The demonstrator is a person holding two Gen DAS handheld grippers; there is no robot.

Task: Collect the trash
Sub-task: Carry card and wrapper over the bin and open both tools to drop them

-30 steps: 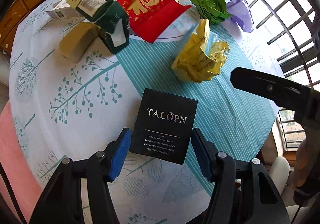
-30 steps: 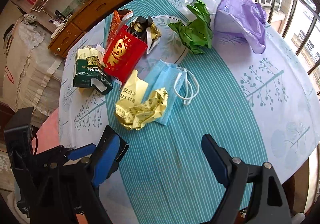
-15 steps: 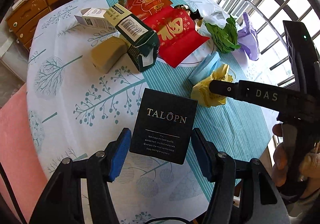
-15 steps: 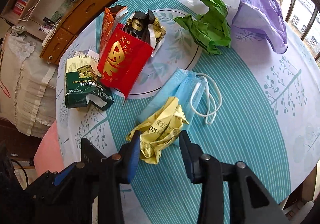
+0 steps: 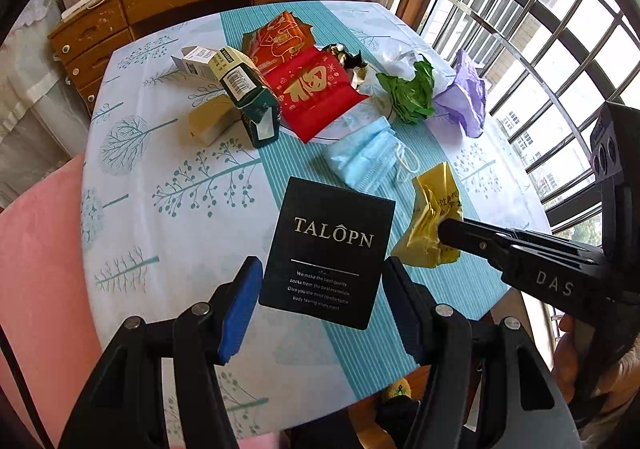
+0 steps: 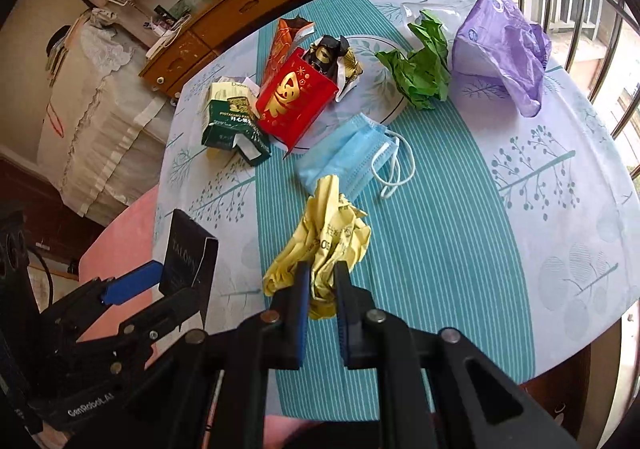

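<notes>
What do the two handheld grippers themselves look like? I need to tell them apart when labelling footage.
Both are the same build: the left gripper and right gripper have matte black angular plastic arms with silver pivot bolts and blue pads on the finger faces. White "DAS" lettering marks the right gripper's side; "GenRobot.AI" marks the left one's body, where a black cable trails. A bare hand grips the right one.
</notes>
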